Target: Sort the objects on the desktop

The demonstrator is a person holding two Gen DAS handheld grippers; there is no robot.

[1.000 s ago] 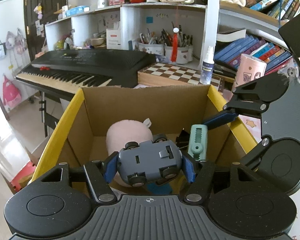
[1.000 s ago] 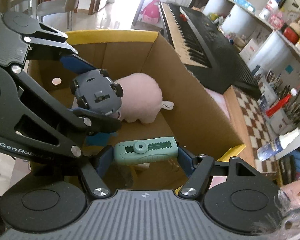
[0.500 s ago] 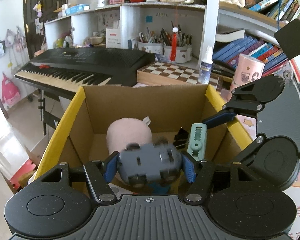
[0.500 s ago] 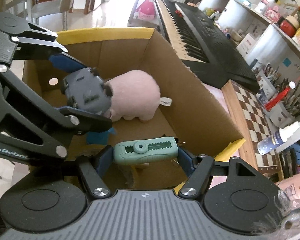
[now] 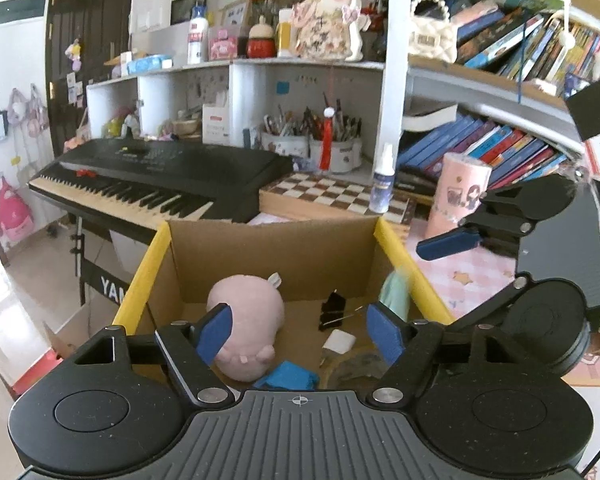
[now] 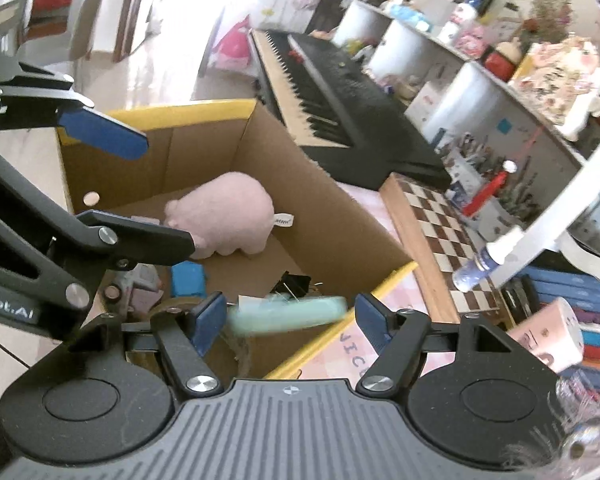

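A cardboard box (image 5: 268,256) with yellow rims stands below both grippers; it also shows in the right wrist view (image 6: 204,160). My left gripper (image 5: 300,330) is open and empty above the box. My right gripper (image 6: 288,316) is open; the mint green tool (image 6: 288,314) is a blur between its fingers, falling free into the box. It shows as a green blur in the left wrist view (image 5: 394,292). A pink plush pig (image 5: 246,312) lies in the box, with black binder clips (image 5: 332,310), a blue block (image 5: 288,376) and a tape roll (image 5: 356,368). The toy car (image 6: 134,288) lies on the box floor.
A black keyboard (image 5: 152,176) stands behind the box. A chessboard (image 5: 336,196), spray bottle (image 5: 382,180), pink cup (image 5: 458,196) and pen pots (image 5: 312,144) sit on the desk. Bookshelves (image 5: 500,140) fill the right.
Both grippers have opened and risen. The grey toy car has dropped from the left gripper into the box; the green tool has left the right gripper's pads.
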